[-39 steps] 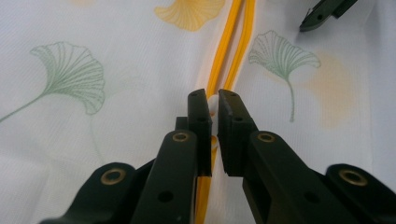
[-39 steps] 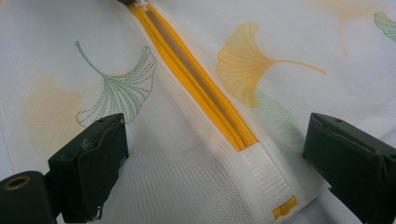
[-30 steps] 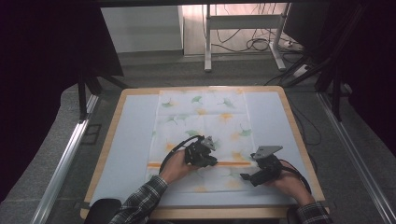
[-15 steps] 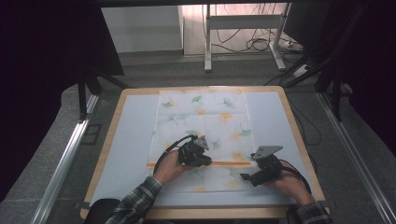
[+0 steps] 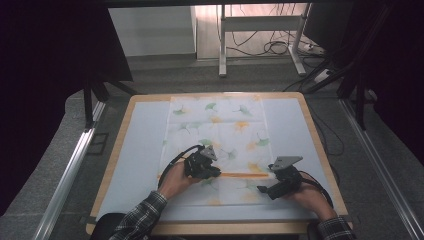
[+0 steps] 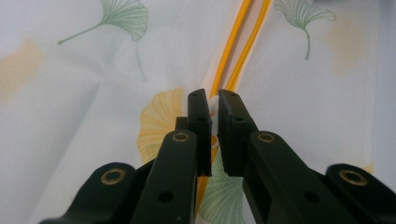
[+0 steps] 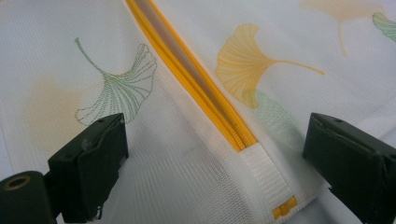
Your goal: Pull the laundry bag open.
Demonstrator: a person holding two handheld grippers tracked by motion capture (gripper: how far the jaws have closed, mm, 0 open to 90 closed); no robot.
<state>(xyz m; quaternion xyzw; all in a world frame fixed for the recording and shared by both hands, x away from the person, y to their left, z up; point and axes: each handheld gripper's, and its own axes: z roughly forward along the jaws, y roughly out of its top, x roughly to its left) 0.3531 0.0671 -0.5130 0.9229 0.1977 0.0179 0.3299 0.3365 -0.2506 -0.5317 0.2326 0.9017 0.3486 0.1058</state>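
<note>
Zipping or unzipping a mesh laundry bag [image 5: 220,135] lying flat on the bench [image 5: 135,150].

The left tool [image 5: 216,172], clenched on the white zipper pull [image 6: 214,103], has slid leftward along the orange zipper [image 5: 245,175], leaving the track parted behind it. The right tool [image 5: 262,190], jaws released, straddles the zipper's end.

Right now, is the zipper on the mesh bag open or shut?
Open along the stretch in view: the zipper's two yellow sides lie apart with a gap between them. The left gripper pinches the white pull.
</note>
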